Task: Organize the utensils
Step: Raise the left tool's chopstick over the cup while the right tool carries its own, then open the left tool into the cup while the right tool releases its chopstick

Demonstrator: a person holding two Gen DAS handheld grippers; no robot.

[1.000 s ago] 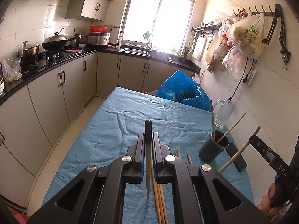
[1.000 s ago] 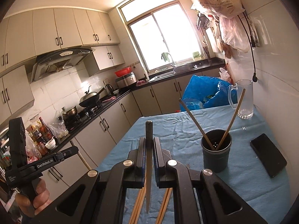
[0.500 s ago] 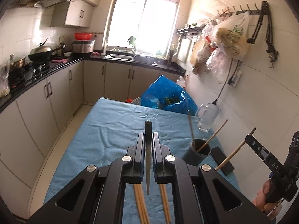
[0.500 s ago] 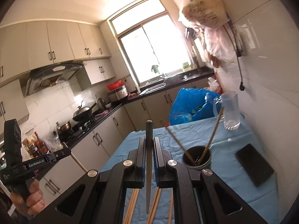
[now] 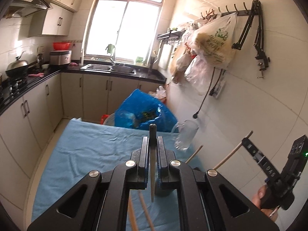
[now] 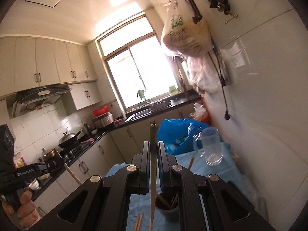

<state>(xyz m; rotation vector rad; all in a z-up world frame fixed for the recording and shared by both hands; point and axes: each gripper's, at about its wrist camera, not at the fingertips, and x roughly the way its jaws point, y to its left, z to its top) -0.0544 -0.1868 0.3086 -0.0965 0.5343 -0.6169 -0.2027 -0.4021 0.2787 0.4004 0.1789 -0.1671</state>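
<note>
Left gripper [image 5: 153,154] clenches a chopstick [image 5: 152,173]; right gripper [image 6: 153,159] another, above the holder [image 6: 167,205]

chopsticks [image 5: 152,165] [image 6: 153,173]: one clamped per gripper | holder cup [image 6: 167,205]: dark, upright on table, sticks inside

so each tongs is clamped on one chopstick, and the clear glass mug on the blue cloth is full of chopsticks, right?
Not quite. The glass mug is empty; the right wrist view shows it clear through. The chopsticks stand in the dark holder below the tongs. The rest holds: left tongs and right tongs are each clamped on one chopstick, and the mug sits on the blue cloth.
</note>
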